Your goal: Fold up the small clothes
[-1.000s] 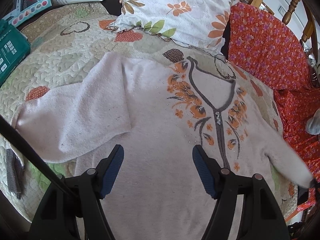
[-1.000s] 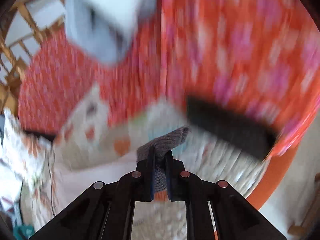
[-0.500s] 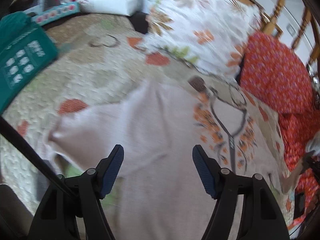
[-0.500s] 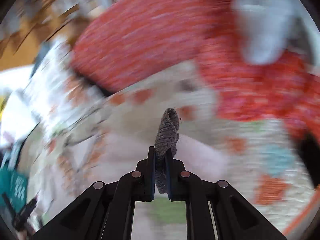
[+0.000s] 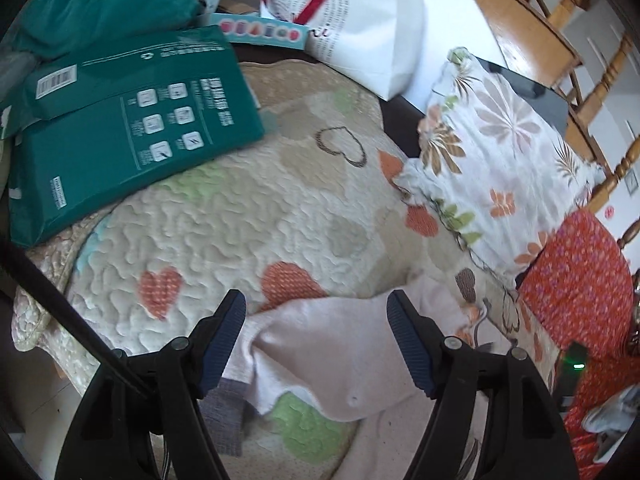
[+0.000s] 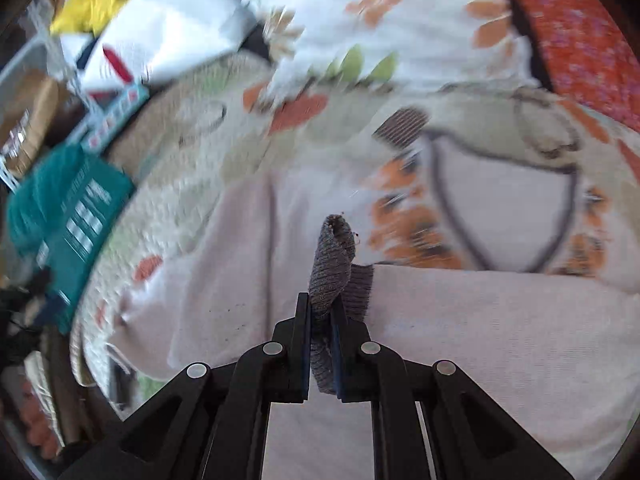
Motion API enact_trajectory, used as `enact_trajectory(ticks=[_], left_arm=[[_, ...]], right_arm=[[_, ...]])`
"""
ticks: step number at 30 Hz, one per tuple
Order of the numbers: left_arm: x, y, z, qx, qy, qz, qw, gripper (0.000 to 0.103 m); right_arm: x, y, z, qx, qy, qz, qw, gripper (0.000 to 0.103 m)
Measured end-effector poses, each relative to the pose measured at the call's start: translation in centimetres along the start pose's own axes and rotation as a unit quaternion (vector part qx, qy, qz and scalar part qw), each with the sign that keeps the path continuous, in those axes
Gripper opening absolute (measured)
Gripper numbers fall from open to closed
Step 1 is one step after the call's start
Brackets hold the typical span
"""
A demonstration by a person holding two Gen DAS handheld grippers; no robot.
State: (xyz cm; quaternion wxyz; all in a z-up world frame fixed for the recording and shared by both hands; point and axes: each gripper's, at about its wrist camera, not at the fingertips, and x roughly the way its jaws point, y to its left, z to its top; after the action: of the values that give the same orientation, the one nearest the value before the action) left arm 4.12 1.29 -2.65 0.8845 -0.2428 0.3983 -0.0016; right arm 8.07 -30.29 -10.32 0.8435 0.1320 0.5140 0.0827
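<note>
A pale pink sweater [image 5: 340,352] with orange flower embroidery and a grey neckline lies on a quilted bedspread [image 5: 248,216]. My left gripper [image 5: 316,344] is open and empty, hovering above the end of the sweater's left sleeve. In the right wrist view the sweater [image 6: 500,320] fills the lower half. My right gripper [image 6: 320,316] is shut on the grey ribbed cuff [image 6: 332,256] of the right sleeve and holds the sleeve folded across the sweater's body.
A green box [image 5: 120,120] lies at the far left of the bed, with a white bag [image 5: 360,28] behind it. A floral pillow [image 5: 500,152] and red flowered fabric [image 5: 576,280] lie to the right. Wooden chair posts [image 5: 608,72] stand beyond.
My right gripper has swung the grey cuff from over the red fabric inward across the sweater's body. My left gripper has moved left, toward the left sleeve's end and the green box.
</note>
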Motion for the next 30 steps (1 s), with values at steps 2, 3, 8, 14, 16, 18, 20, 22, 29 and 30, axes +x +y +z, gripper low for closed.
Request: enact_trajectory(ticks=[2, 3, 8, 14, 16, 18, 20, 22, 29, 30], left_arm=[[-0.1, 0.6, 0.3, -0.003, 0.0, 0.002, 1.0, 0.072], [-0.1, 0.8, 0.4, -0.004, 0.0, 0.004, 1.0, 0.072], [-0.3, 1.9, 0.8, -0.015, -0.002, 0.013, 0.9998, 0.072], [-0.4, 2.7, 1.0, -0.026, -0.002, 0.021, 0.9994, 0.072], [-0.5, 3.0, 1.2, -0.032, -0.004, 0.022, 0.9992, 0.072], [-0.6, 3.4, 1.3, -0.04, -0.006, 0.024, 0.9989, 0.072], [-0.8, 4.0, 1.4, -0.052, -0.008, 0.023, 0.9983, 0.072], [-1.0, 4.5, 1.6, -0.062, -0.011, 0.022, 0.9978, 0.072], [-3.0, 6.8, 3.0, -0.09, -0.059, 0.068, 0.9918, 0.072], [-3.3, 7.4, 3.3, -0.098, -0.068, 0.076, 0.99, 0.072]], right_arm=[[1.9, 1.1, 0.2, 0.0, 0.01, -0.006, 1.0, 0.009], [2.7, 1.6, 0.3, 0.0, 0.013, -0.011, 1.0, 0.009], [3.8, 3.2, 0.6, -0.01, 0.019, -0.015, 1.0, 0.009], [3.4, 5.5, 1.7, -0.026, 0.025, 0.036, 0.999, 0.018], [1.9, 5.9, 2.1, -0.01, 0.016, 0.096, 0.995, 0.026], [0.3, 6.2, 2.2, -0.013, -0.001, 0.111, 0.994, 0.036], [-0.8, 6.3, 2.2, -0.028, -0.013, 0.092, 0.995, 0.037], [-1.0, 5.8, 1.7, -0.034, -0.012, 0.055, 0.998, 0.037], [-0.8, 9.6, -2.2, -0.101, 0.026, 0.093, 0.99, 0.04], [-0.9, 10.9, -2.8, -0.125, 0.028, 0.096, 0.987, 0.045]])
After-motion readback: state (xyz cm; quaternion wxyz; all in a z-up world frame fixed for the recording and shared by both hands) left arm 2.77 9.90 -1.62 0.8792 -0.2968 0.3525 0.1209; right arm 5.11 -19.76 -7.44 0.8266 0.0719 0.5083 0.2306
